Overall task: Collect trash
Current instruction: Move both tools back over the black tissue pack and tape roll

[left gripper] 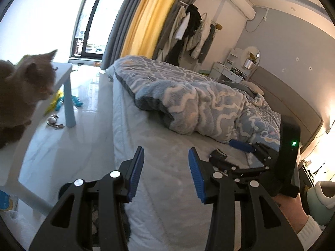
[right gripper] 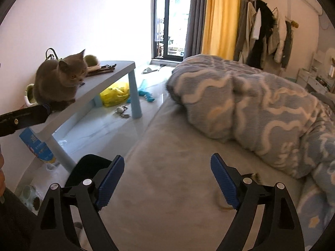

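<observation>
My left gripper is open and empty over the near edge of the bed's grey sheet. My right gripper is open and empty above the same sheet; it also shows in the left wrist view at the right, low over the bed. A yellow plastic bag lies on the floor under the light blue table; it also shows in the left wrist view. Small grey clutter lies on the floor by the table leg.
A grey cat sits on the table, close to my left gripper's side. A blue-and-white quilt is bunched on the bed. Blue toys lie on the glossy floor. Clothes hang past the yellow curtain.
</observation>
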A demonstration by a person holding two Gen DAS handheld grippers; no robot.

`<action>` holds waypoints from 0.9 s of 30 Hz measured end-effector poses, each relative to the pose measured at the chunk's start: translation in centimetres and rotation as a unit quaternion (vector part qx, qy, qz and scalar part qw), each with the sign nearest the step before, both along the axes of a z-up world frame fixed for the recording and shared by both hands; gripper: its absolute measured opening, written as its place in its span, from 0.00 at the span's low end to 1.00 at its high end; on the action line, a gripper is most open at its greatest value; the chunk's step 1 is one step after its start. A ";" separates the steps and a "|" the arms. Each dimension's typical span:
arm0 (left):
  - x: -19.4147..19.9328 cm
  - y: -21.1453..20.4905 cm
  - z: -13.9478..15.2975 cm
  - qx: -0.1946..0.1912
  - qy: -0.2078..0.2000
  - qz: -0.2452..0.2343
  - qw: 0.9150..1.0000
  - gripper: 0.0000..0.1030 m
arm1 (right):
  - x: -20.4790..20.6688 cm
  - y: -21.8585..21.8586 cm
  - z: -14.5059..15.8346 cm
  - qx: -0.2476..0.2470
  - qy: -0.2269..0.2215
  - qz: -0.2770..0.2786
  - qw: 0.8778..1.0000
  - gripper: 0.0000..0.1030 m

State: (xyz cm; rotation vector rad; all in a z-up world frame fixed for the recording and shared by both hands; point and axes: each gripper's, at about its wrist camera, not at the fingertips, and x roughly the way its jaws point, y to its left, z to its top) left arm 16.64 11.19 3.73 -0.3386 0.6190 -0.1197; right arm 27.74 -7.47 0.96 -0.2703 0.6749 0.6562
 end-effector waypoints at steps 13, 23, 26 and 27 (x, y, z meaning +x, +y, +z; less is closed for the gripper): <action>5.4 -7.1 -3.4 0.007 0.053 -0.042 0.998 0.44 | 4.8 -8.6 -0.8 0.013 -0.003 -0.071 0.997 0.87; 8.9 -11.6 -7.4 -0.015 0.104 -0.075 0.992 0.44 | 8.3 -13.5 -2.5 0.019 0.018 -0.089 0.996 0.88; 10.1 -13.1 -8.2 -0.013 0.113 -0.084 0.990 0.44 | 9.0 -14.7 -3.2 0.020 0.028 -0.091 0.995 0.88; 10.4 -13.5 -8.4 -0.015 0.116 -0.086 0.989 0.44 | 9.2 -15.2 -3.5 0.018 0.030 -0.093 0.995 0.88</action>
